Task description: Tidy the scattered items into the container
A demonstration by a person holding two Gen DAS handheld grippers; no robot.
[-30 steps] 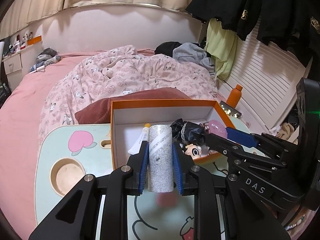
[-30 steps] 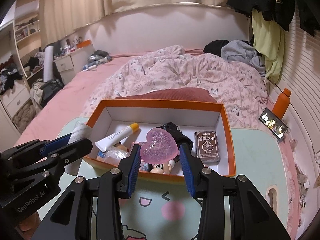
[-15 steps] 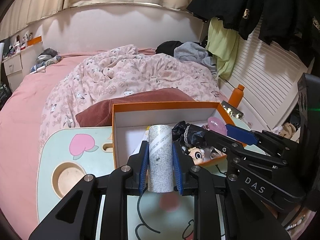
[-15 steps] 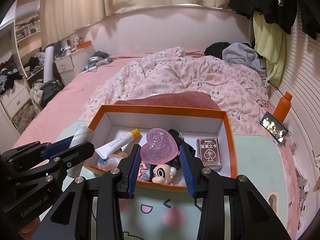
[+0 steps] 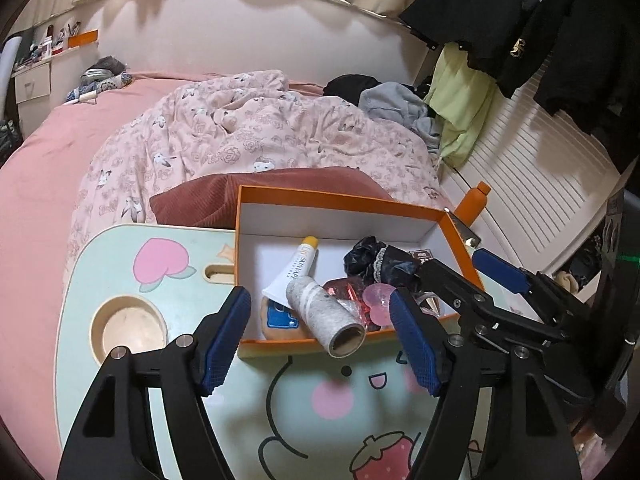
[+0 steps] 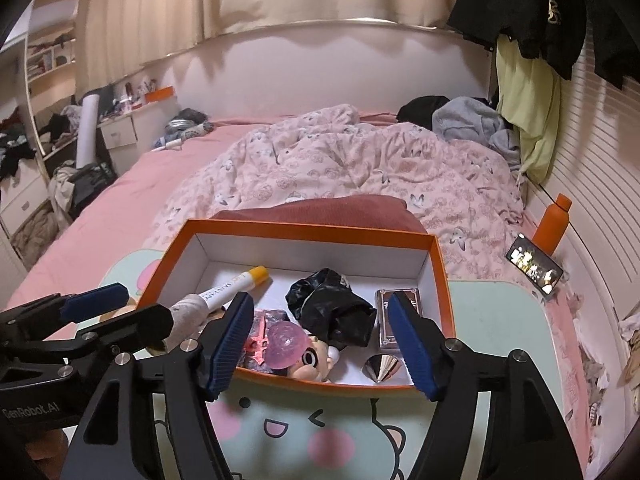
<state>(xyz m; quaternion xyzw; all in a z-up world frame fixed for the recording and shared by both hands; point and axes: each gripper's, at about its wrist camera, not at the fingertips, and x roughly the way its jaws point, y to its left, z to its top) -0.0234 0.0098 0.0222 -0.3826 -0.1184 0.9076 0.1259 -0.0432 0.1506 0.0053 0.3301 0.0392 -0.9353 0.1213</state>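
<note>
The orange box (image 5: 340, 200) stands on the mint cartoon table (image 5: 120, 264). In it lie a speckled grey roll (image 5: 324, 316), tipped over the front wall, a pink heart (image 5: 378, 300), a yellow-capped tube (image 5: 296, 272) and a black frilly cloth (image 5: 376, 258). My left gripper (image 5: 320, 340) hangs just before the box, its jaws opening, free of the roll. My right gripper (image 6: 320, 344) is opening too, above the pink heart (image 6: 284, 346), which rests on a doll head (image 6: 316, 358). A card pack (image 6: 400, 316) and a silver cone (image 6: 382, 366) lie to the right.
A round cup hole (image 5: 128, 326) is sunk into the table's left side. Behind the box lie a red cushion (image 6: 320, 210) and a pink floral duvet (image 6: 340, 160). An orange bottle (image 6: 554, 220) and a phone (image 6: 534, 268) sit at the right wall.
Both grippers have opened. The grey roll has dropped from the left one into the box and lies tilted; the pink heart has fallen from the right one onto the doll head.
</note>
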